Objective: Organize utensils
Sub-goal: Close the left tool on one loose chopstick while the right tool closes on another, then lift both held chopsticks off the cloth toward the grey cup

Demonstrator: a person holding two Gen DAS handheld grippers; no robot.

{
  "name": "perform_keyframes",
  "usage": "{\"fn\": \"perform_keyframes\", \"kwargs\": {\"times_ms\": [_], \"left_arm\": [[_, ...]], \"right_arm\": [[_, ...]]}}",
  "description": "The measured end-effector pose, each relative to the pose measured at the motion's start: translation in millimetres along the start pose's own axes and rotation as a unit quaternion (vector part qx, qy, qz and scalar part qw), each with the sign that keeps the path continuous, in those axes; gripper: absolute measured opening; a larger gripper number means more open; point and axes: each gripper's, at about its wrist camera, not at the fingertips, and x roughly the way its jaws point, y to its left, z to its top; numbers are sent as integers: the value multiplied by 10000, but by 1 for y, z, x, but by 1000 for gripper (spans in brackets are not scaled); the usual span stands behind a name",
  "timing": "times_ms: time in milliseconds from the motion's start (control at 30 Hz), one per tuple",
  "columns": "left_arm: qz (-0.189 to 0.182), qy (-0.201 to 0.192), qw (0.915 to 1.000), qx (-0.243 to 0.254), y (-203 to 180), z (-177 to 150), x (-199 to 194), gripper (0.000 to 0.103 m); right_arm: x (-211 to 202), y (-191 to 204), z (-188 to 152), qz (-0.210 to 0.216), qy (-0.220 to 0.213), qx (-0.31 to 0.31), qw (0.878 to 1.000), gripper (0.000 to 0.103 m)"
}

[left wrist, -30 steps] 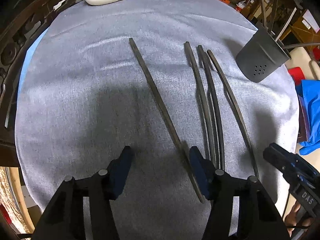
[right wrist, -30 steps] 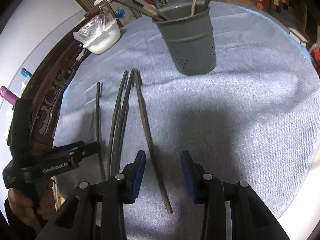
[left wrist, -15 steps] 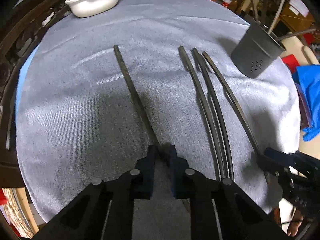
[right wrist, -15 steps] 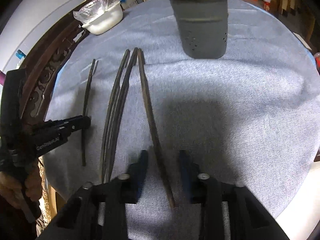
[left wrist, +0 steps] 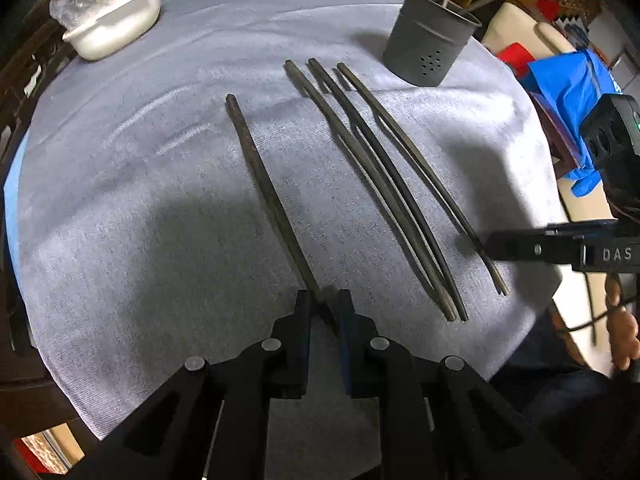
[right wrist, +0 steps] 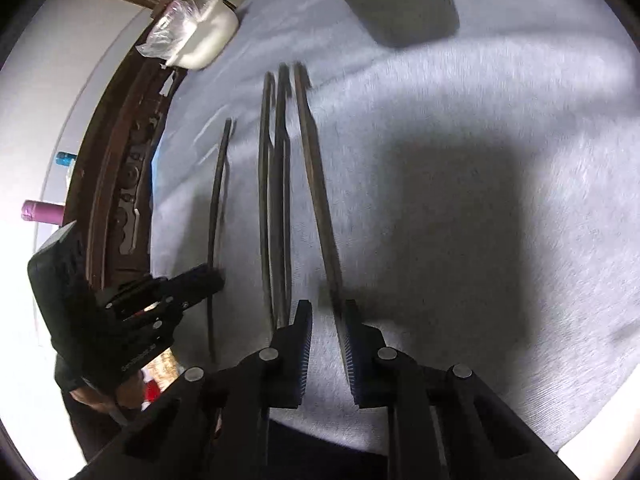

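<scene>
My left hand-held gripper point(left wrist: 324, 300) is clamped on the near end of a lone dark chopstick point(left wrist: 260, 176), which lies on the grey-clothed round surface point(left wrist: 120, 200) and runs from the near edge toward the middle. My right hand-held gripper point(right wrist: 328, 312) has just been closing, and its pads now pinch the near end of the rightmost chopstick point(right wrist: 316, 184); seen from the left camera that stick point(left wrist: 404, 152) is the one nearest the right edge. Between the two held sticks lies a bundle of chopsticks point(left wrist: 372, 184), touching one another, all pointing the same way. The right camera's picture is smeared with motion blur.

Beyond the far tips of the sticks, toward the far right edge, stands a grey perforated utensil holder point(left wrist: 432, 40) with several sticks already upright in it. At the far left edge sits a white tub point(left wrist: 116, 28) with crumpled clear plastic on top. A carved dark wooden rim point(right wrist: 120, 168) shows past the left edge of the cloth.
</scene>
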Motion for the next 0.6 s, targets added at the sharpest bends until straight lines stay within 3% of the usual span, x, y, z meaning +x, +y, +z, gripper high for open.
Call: {"fn": "perform_keyframes", "kwargs": {"times_ms": [133,267,400,600], "left_arm": [[-158,-105,9991,-381,20,10,-9,16],[-379,-191,9964,-737,39,32,-11,19],[-366,-117,9925,-1160,53,50,-6,19],[-206,87,9889,-1472,65,78,7,19]], "right_arm": [[-15,7,18,-362,-428,-169,9983,20],[-17,15,42,-423,-714,-205,9963,21],[-11,24,59,-612,-804,-365,9942,27],[10,39,82,-909,-761,-491,9917,28]]}}
